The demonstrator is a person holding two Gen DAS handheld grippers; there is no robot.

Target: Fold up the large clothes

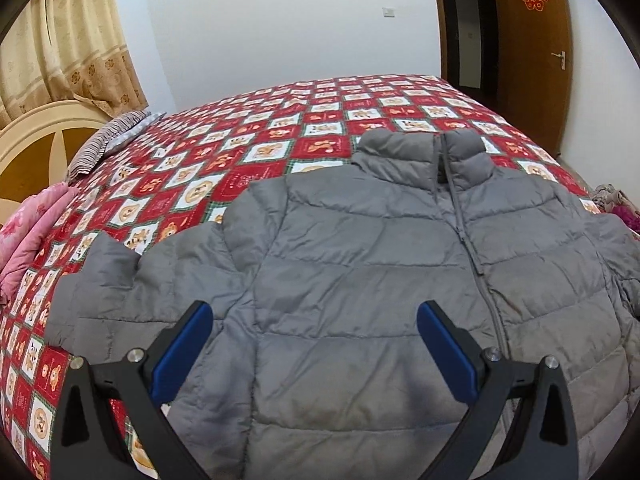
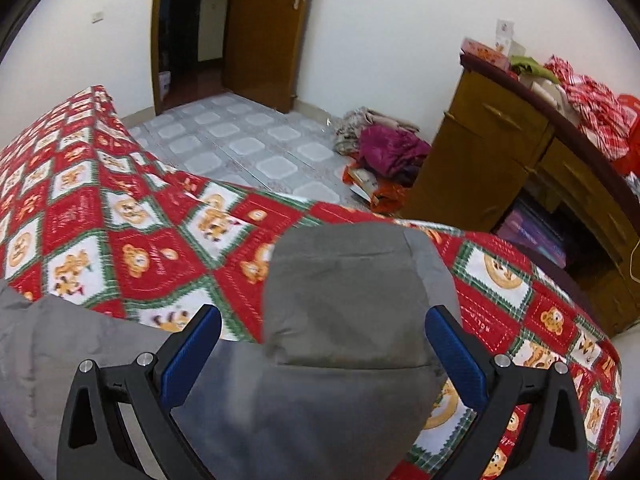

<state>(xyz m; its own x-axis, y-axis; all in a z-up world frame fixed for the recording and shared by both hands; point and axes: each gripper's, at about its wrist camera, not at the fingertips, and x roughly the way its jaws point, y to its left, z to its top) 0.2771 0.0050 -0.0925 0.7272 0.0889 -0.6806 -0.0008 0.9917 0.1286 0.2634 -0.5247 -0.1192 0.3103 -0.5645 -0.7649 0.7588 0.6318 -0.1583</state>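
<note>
Now the puffy jacket (image 1: 360, 260) looks soft, light and slippery. Both the left gripper (image 1: 314, 344) and right gripper (image 2: 323, 352) are wide open, holding nothing. The sleeve (image 2: 344, 292) lies between the right jaws, so pinching its cuff seems best.

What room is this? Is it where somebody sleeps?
Yes, it looks like a bedroom in a home. A big bed with a red teddy-bear quilt fills the room, a headboard and striped pillow sit at one end, and a wooden dresser stands nearby.
</note>
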